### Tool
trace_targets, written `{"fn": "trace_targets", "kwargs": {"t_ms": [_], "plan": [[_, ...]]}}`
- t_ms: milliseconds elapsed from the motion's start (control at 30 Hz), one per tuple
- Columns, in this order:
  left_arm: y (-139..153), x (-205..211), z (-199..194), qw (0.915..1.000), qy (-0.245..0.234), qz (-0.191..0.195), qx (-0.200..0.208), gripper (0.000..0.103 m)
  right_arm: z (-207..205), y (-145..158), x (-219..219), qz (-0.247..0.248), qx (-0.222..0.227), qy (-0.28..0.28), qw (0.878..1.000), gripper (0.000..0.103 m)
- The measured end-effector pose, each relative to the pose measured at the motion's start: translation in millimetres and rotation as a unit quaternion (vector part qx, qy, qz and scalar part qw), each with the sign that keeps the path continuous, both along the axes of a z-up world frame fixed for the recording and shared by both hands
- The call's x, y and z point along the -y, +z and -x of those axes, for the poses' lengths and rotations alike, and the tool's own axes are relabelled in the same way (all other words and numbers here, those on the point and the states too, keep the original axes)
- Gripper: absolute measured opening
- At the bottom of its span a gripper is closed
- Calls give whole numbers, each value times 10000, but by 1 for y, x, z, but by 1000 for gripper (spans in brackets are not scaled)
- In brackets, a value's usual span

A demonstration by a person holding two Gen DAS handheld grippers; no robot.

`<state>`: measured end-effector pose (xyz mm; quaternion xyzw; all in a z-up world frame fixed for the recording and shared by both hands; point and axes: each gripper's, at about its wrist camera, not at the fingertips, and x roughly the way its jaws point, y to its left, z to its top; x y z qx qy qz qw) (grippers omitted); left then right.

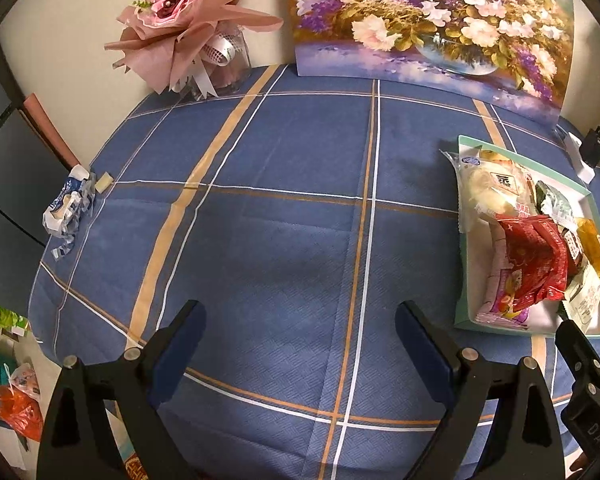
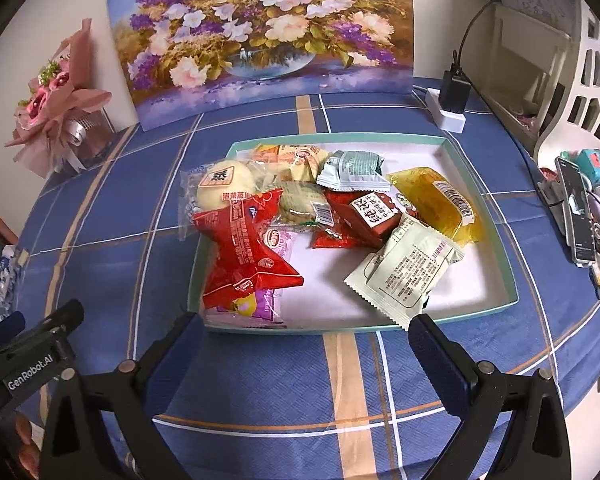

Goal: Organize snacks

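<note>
A shallow box [image 2: 478, 216] with a pale green rim is seen on a desk [image 2: 260, 380] covered by a blue checked cloth, and the snacks are piled inside it — a red packet [image 2: 244, 256] lies at its near left corner, overhanging the rim, with a round bun in clear wrap [image 2: 220, 184] behind it. A brown packet [image 2: 370, 216] sits in the middle, a yellow packet [image 2: 436, 196] to its right, a pale green packet [image 2: 406, 272] nearer the front, and a grey-green packet [image 2: 352, 168] towards the back. The right gripper [image 2: 304, 360] is held just in front of the box, its fingers spread wide with nothing between them. The left gripper [image 1: 300, 344] is held over bare cloth to the left of the box [image 1: 466, 272], its fingers likewise released and empty — the snacks are seen at the right edge of its view. A crumpled blue-and-white wrapper [image 1: 70, 208] lies at the desk's far left edge, well apart from the box. A flower painting [image 2: 260, 32] is propped against the wall behind, with a pink bouquet [image 1: 188, 28] to its left. A phone [image 2: 578, 212] is stood on a stand at the right.
</note>
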<state>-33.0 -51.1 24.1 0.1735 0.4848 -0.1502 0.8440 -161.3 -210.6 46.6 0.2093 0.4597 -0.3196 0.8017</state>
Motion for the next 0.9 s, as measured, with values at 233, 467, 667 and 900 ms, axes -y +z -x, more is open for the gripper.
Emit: {"fn": "trace_targets", "kwargs": {"t_ms": [233,467,667,900], "plan": [[-1,-2,-1,10000,30,10,-22,96,1,-2,2,-12,-49,-49,10000,103],[-3,-2,-2,10000,42,-20,-37,96,0,-4,2,-15,-69,-55,10000,103],[-4,-2,-3,10000,38,-26,-44,96,0,-6,4,-31,-89,-89,9999,103],[-4,-3,-3,10000,34,-30,-41,96,1,-6,4,-32,-94,-87,9999,103]]}}
